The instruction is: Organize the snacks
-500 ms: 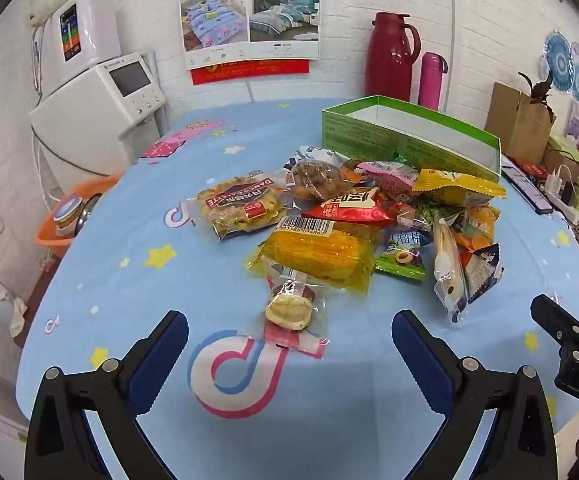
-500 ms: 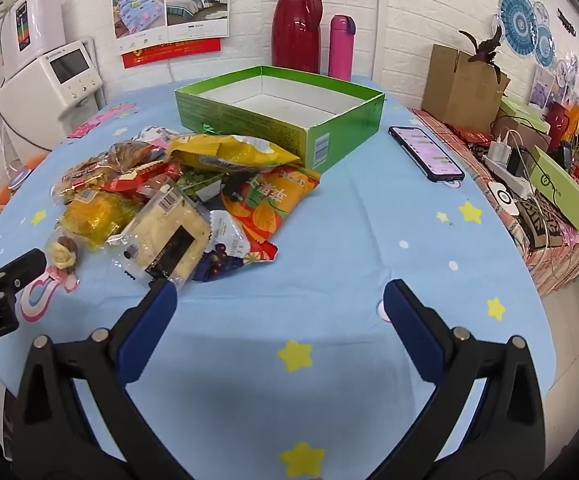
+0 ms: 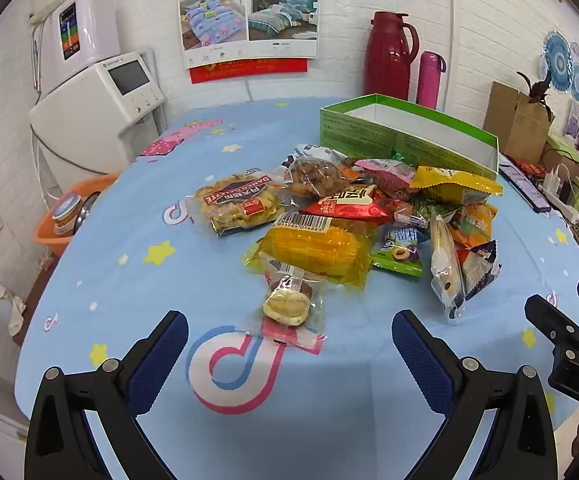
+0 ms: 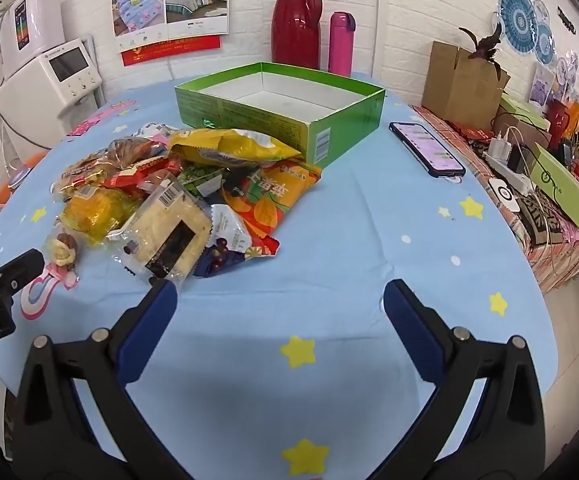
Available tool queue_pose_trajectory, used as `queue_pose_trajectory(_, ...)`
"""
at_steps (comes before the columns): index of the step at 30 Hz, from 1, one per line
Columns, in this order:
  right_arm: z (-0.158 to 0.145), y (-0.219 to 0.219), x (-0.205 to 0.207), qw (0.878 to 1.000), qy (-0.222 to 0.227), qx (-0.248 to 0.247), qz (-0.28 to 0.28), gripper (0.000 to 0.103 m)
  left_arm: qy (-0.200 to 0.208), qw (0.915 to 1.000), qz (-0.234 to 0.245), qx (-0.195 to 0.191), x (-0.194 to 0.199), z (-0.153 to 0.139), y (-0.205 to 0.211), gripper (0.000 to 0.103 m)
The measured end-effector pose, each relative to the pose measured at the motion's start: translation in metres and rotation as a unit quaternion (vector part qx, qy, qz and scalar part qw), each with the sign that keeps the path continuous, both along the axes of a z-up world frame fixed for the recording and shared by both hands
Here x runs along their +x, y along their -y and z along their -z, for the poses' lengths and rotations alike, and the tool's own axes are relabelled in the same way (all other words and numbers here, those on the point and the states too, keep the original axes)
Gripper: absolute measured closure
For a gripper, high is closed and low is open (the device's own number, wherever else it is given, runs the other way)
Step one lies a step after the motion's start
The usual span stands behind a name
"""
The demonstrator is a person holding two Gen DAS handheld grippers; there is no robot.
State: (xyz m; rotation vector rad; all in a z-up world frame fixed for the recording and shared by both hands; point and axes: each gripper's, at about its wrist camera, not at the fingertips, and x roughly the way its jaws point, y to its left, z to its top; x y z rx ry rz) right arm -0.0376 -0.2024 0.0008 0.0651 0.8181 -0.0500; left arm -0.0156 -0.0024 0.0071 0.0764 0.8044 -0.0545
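A pile of wrapped snacks lies mid-table on the blue cloth. It includes a yellow corn pack (image 3: 313,246), a cookie pack (image 3: 235,204), a yellow chip bag (image 4: 229,146), an orange bag (image 4: 277,196) and a clear-wrapped cake (image 4: 169,236). Behind the pile stands an open green box (image 4: 281,108), which is empty. My left gripper (image 3: 289,328) is open, and a small wrapped pastry (image 3: 289,304) lies just ahead between its fingers, untouched. My right gripper (image 4: 280,292) is open over bare cloth, with the cake pack just beyond its left fingertip.
A phone (image 4: 425,148) lies right of the box. A red thermos (image 4: 295,20) and a pink bottle (image 4: 341,42) stand at the wall. A cardboard box (image 4: 461,80), chargers and cables crowd the right side. A white appliance (image 3: 97,112) and an orange basin (image 3: 73,216) sit off the left edge.
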Motion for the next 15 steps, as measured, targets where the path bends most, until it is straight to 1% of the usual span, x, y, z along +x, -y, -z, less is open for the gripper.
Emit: queue_pose_trajectory(15,0.003,0.0015,0.0015,1.0,-0.003,0.003,0.001,0.0,-0.009,1.0,0.0,-0.002,0.0044,0.0061,-0.0017,0.0)
